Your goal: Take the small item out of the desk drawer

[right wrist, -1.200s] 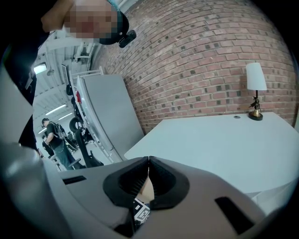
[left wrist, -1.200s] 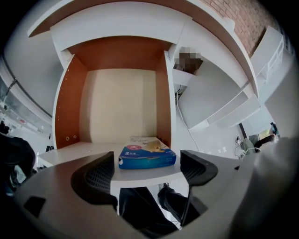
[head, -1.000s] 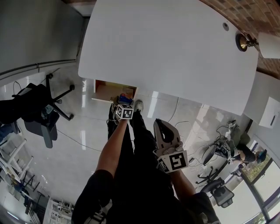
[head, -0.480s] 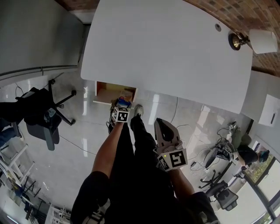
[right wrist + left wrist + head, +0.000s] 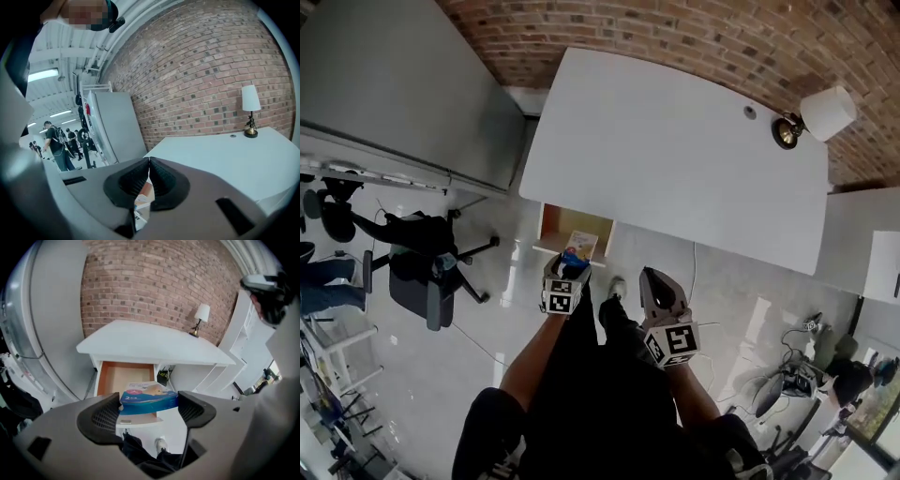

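A small blue and white box [image 5: 149, 398] hangs between the jaws of my left gripper [image 5: 149, 409], in the air in front of the open drawer [image 5: 123, 376]. The jaws are closing and both pads touch the box's ends. From the head view, the box [image 5: 577, 249] sits at the tip of the left gripper [image 5: 572, 264], just before the wooden drawer [image 5: 558, 221] under the white desk [image 5: 675, 159]. My right gripper [image 5: 656, 277] hovers over the floor to the right, shut and empty; its jaws [image 5: 149, 162] meet at the tips.
A lamp [image 5: 816, 117] stands at the desk's far right corner before a brick wall [image 5: 675, 37]. A grey cabinet [image 5: 403, 84] flanks the desk on the left. An office chair [image 5: 427, 272] stands on the floor left of the drawer. The person's legs and shoe [image 5: 617, 286] are below the grippers.
My left gripper has drawn back from the drawer toward the person, carrying the box. The head view has tilted up, so the brick wall now shows. The right gripper stays shut.
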Demonstrator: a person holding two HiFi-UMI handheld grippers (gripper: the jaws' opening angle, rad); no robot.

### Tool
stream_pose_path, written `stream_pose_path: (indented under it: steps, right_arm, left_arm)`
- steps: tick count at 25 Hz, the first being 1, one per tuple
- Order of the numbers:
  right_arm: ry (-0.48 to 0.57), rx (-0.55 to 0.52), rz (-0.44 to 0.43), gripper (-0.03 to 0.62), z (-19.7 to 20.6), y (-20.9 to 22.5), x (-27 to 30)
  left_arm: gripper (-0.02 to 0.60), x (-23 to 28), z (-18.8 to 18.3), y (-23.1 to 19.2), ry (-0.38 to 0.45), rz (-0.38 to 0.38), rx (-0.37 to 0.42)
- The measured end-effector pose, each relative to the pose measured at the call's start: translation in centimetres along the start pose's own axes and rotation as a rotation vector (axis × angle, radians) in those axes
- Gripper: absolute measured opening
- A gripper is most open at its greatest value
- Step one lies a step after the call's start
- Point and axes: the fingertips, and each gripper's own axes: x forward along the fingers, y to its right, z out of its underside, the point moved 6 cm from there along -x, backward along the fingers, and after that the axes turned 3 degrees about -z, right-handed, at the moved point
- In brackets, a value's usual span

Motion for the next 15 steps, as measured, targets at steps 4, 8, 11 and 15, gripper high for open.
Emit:
stream_pose_path:
  steps: [4,8,11,15]
  right_arm:
    - [0.049,-0.043,-0.036,0.028,-1.3,-1.5,-1.2]
    - [0.109,-0.101,-0.056,0.028,-3.3,-2.9,-0.7]
    - [0.132,-0.112,-0.035,0.028,-4.7,-4.3,-1.1]
    - [0.138,-0.102,0.005,0.028,-5.5,-6.5,-0.6]
  left_arm:
    - [0.393,-8.0,-3.8,0.2,0.203,-0.035,-0.001]
    - [0.393,-14.3,-9.1,-0.4,0.410,-0.058,0.018]
    - [0.393,-18.8,-12.6,0.0,0.524,-0.053,0.030]
    - [0.392,-24.1,-16.2,-0.2,0.662,-0.047,0.029]
